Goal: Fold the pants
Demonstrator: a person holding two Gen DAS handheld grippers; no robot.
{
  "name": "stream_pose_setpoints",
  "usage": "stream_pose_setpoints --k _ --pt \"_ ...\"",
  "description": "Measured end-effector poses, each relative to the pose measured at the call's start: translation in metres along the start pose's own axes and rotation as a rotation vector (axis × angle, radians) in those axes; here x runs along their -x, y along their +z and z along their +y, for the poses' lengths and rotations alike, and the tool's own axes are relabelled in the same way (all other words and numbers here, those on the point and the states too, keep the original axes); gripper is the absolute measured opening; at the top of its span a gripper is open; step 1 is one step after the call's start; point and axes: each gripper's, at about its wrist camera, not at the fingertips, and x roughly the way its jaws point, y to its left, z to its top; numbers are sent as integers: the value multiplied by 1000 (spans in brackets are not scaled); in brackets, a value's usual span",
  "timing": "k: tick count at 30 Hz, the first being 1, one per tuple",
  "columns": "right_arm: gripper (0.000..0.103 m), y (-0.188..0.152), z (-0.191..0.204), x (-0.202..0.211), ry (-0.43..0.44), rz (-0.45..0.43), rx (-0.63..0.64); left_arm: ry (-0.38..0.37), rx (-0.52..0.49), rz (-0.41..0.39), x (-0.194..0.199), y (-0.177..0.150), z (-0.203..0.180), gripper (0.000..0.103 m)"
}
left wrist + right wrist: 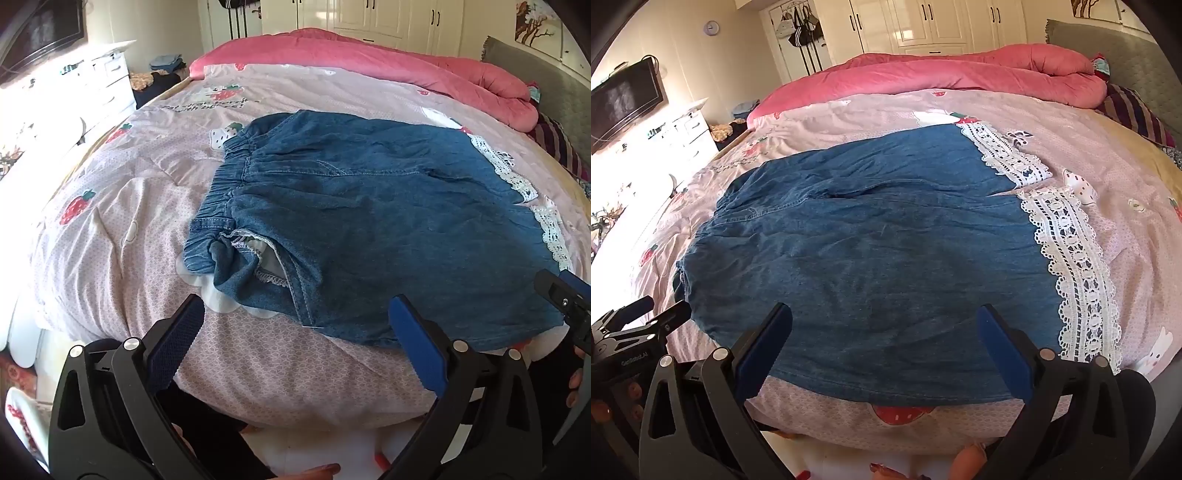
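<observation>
The denim pants (pixel 857 251) lie spread flat on the bed (pixel 110 229), and every place below is given from them. Nothing is folded over yet, so the step in hand looks like the first grasp along their near edge.

To do it well, I would take that near edge at two spots well apart, one toward the elastic waistband (pixel 221 192) and one toward the lace-trimmed hems (pixel 1075 266), pinching both denim layers but not the quilt under them. Then lift evenly and carry the near leg over the far one so the lace edges line up. The turned-out pocket lining (pixel 266 262) near the waistband should be tucked in first, or it will bunch inside the fold.

Nearest, the left gripper (pixel 295 321) hovers just short of the pants' near edge at the waistband end, spread wide and empty; its right pad sits at the denim edge, though contact cannot be confirmed. The right gripper (pixel 884 325) is likewise released and wide, hanging above the near leg's middle, holding nothing.

Beyond the pants' far side lies a rolled pink blanket (pixel 960 70).
</observation>
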Motion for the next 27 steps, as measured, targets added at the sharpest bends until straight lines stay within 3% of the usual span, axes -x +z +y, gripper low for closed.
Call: stream_pose_setpoints --k 27 --pt "99 0 5 0 5 -7 28 -42 6 -29 13 7 -8 94"
